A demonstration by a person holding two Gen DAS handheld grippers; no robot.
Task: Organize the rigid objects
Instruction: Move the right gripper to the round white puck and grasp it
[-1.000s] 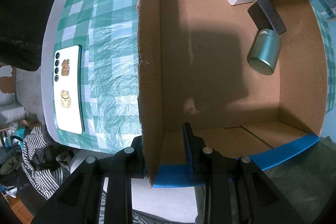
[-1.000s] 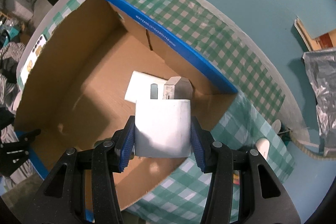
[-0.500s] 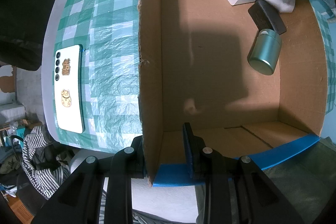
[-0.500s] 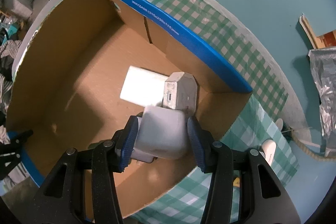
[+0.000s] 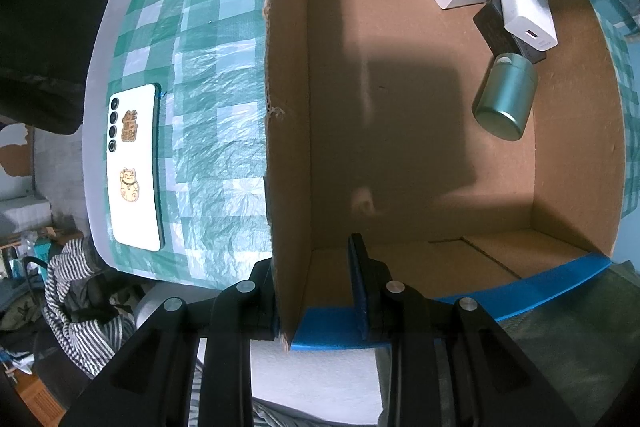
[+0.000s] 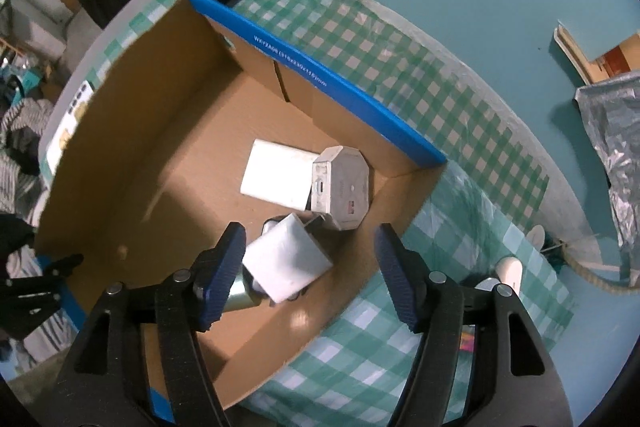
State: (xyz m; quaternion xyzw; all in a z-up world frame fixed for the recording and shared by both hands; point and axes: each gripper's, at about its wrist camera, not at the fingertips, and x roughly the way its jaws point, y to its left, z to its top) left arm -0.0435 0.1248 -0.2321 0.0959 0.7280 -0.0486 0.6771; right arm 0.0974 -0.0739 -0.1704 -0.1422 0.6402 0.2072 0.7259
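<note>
Opening right hand-held gripper, jaws now clear of white charger, dropped in cardboard box atop black item. Left hand-held gripper stays clamped on box wall. Placement done.

A brown cardboard box with bright blue edge flaps is sitting on a green-and-white checked plastic tablecloth. Inside the box, a metallic green cylindrical tin, a matte black flat block and a plain white square charger are lying together. A white phone bearing gold cat stickers is showing on the cloth, and blue ribbed pads are lining black gripper arms.
</note>
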